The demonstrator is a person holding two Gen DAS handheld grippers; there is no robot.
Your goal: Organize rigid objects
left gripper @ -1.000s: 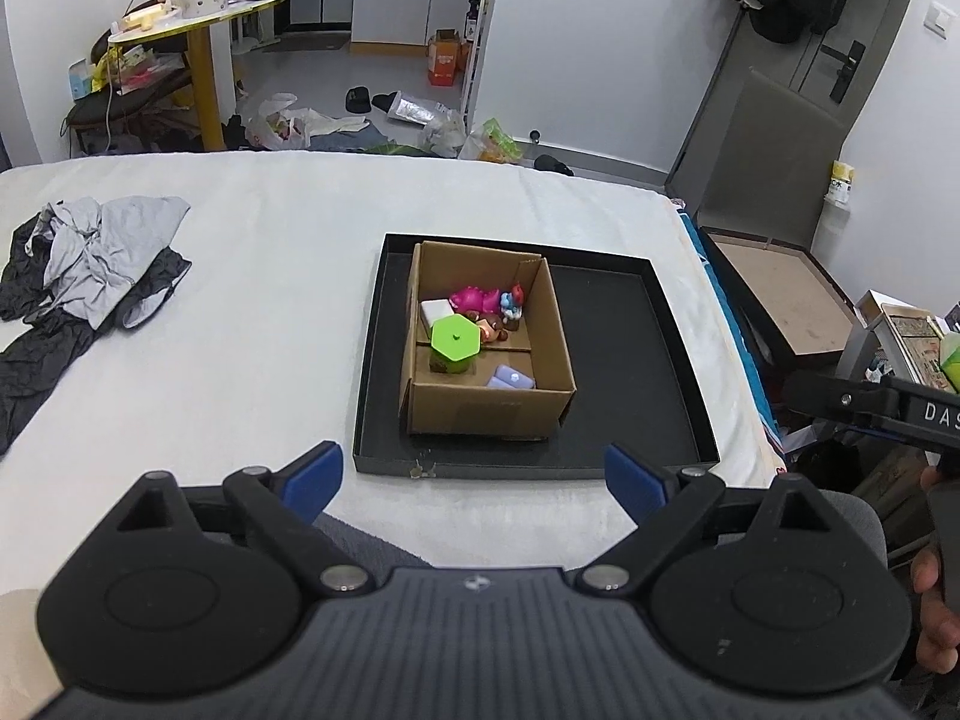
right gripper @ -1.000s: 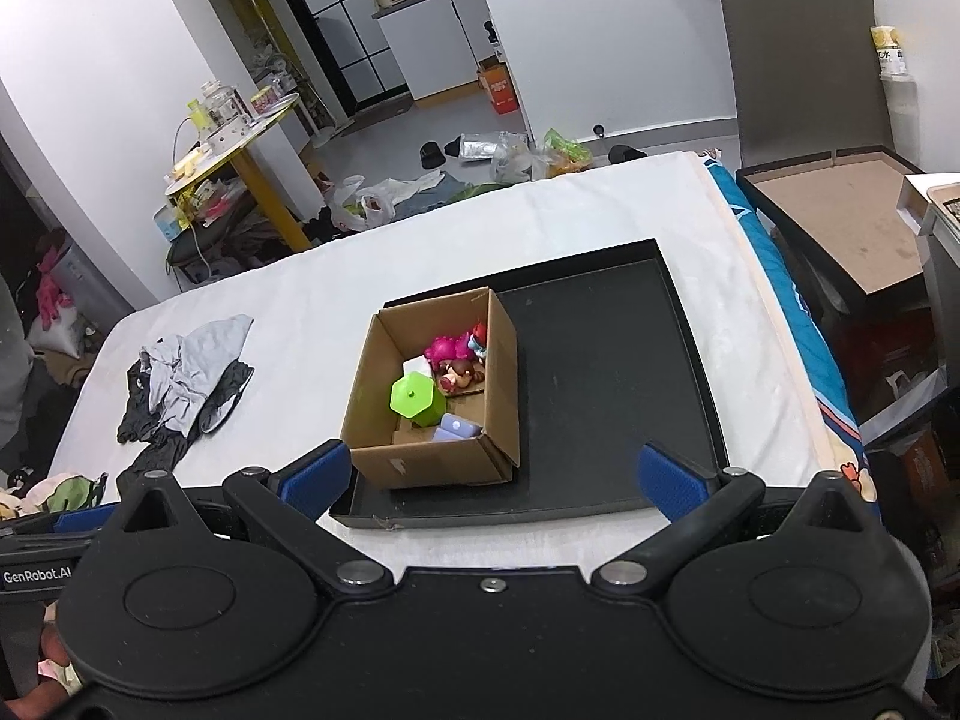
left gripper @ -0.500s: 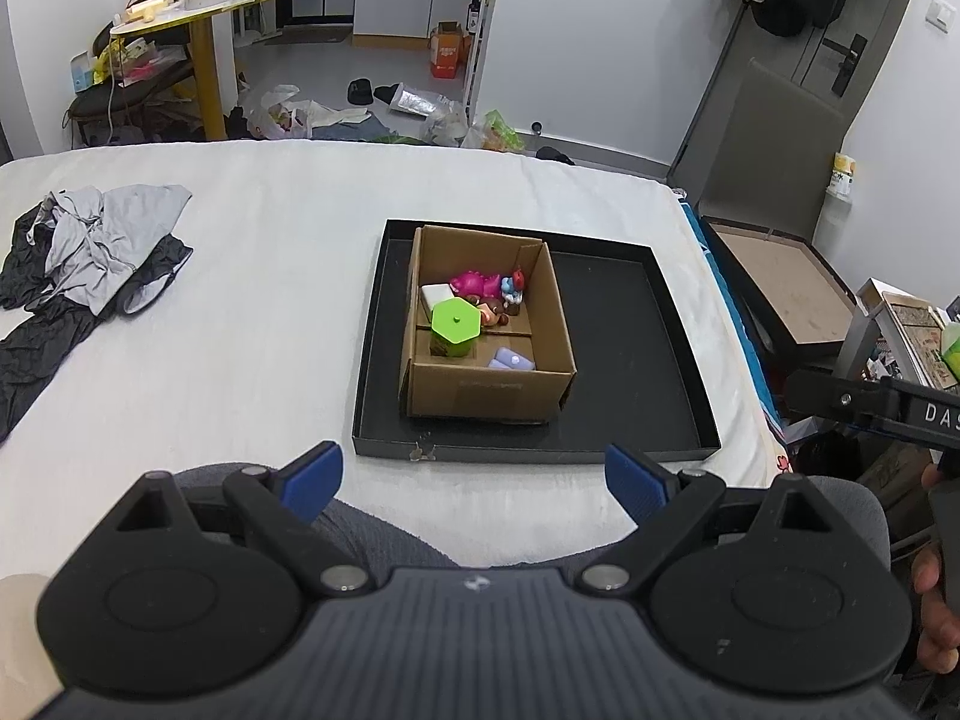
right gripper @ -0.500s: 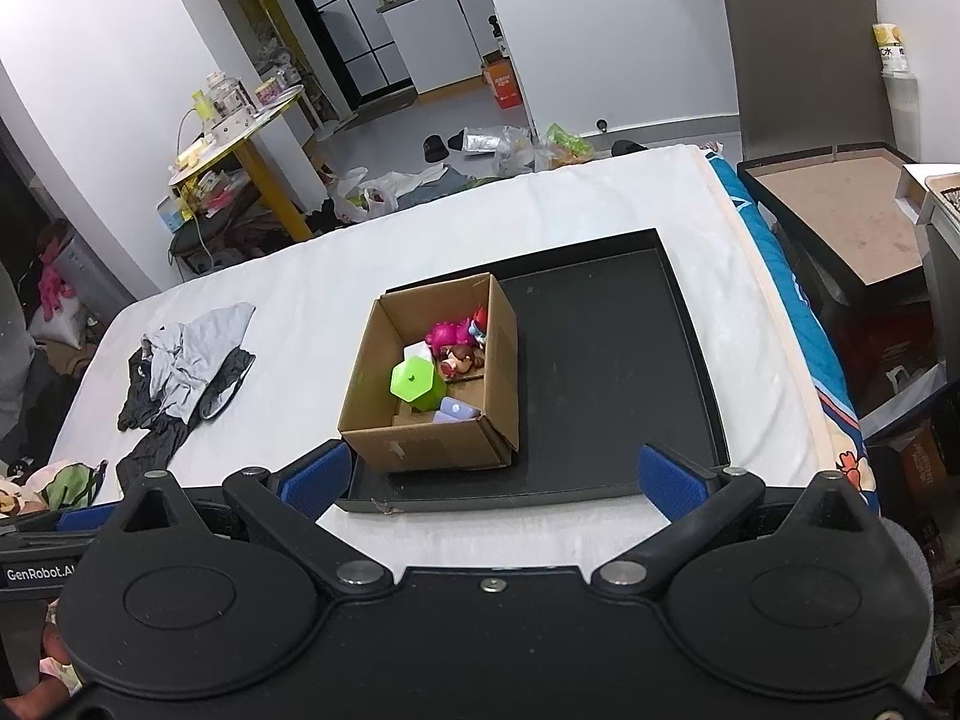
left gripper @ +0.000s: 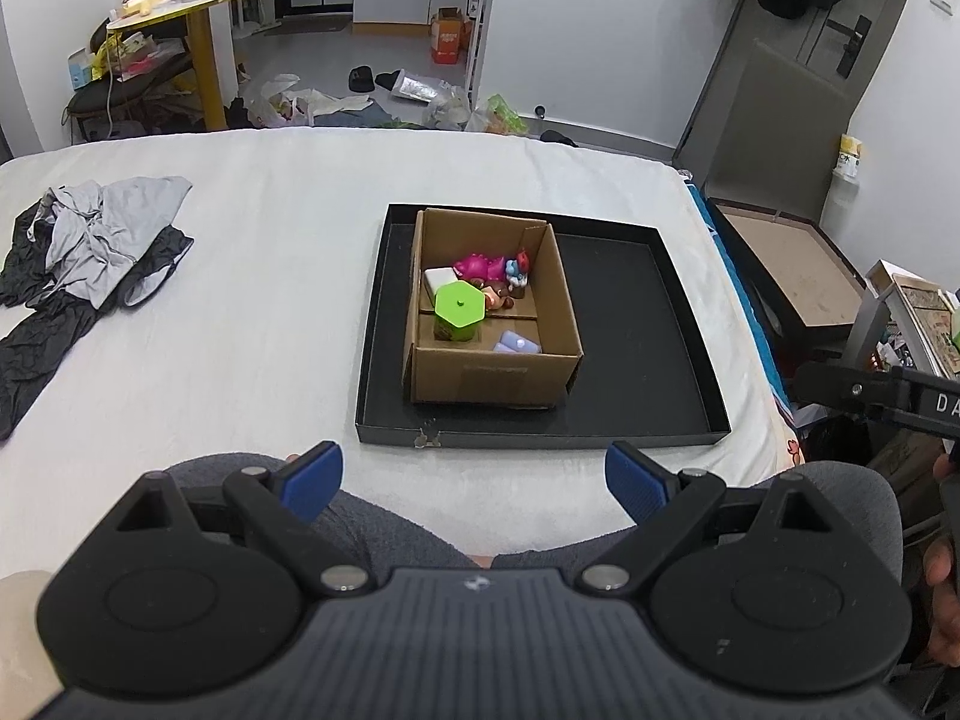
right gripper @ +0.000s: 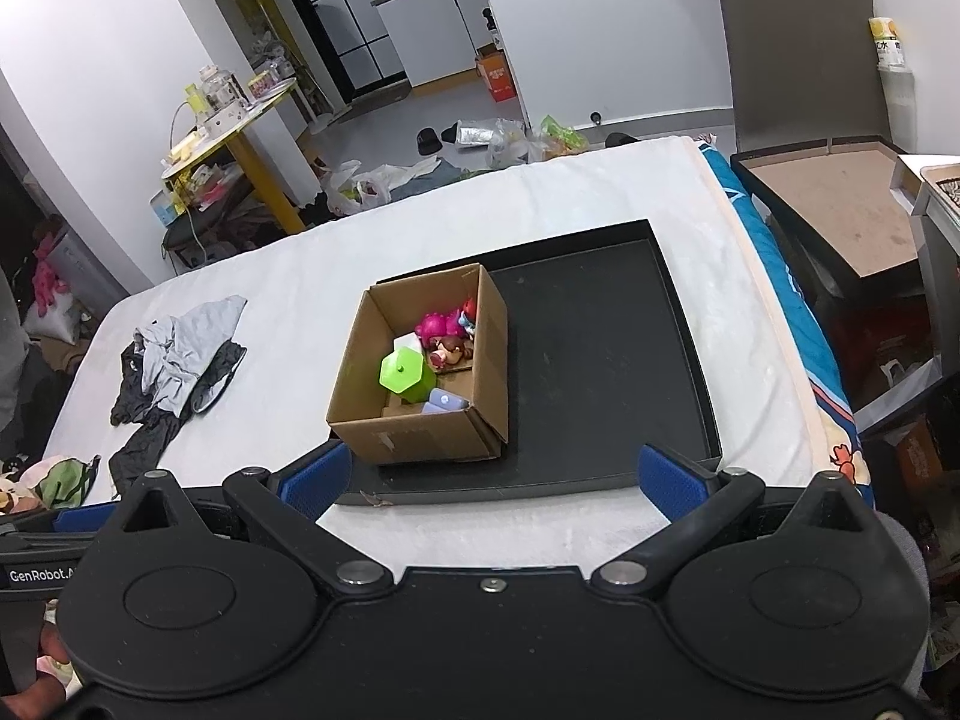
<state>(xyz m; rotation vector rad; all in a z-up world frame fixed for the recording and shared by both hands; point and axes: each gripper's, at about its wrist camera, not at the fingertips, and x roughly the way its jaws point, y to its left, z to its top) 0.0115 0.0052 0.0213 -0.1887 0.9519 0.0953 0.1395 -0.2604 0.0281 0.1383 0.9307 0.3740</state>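
Both tools are held back at the near edge of the bed, and nothing is gripped. The left gripper [left gripper: 474, 480] is seen with its blue pads [left gripper: 312, 480] spread wide and empty; the right gripper [right gripper: 492, 483] is spread just as wide, also empty.

The rigid objects are all found inside the cardboard box [left gripper: 492, 369], which stands in the left half of the black tray [left gripper: 630, 324], at about 12 o'clock from the left gripper and 11 o'clock from the right. Inside, a green hexagonal-lidded jar [left gripper: 459, 307] stands upright and tallest; a white block [left gripper: 439, 279] is tucked at its 11 o'clock, a pink toy [left gripper: 477, 267] and a small blue-and-red figure [left gripper: 517, 267] at 1 o'clock, a brown figure [right gripper: 447, 354] just beside the jar, and a pale lilac container [left gripper: 517, 343] at 5 o'clock against the front wall.

Now the risks, as judged from here. The items are packed closely, so neighbours could be nudged or dragged out when one is reached for. The jar could be tipped if it is clipped at the lid. The box is light and open-topped; it could be shoved across the tray or toppled if a finger catches its wall. The lilac container is half hidden by the front wall, so a blind pinch could slip. The soft bedding under the tray may let it rock under pressure.
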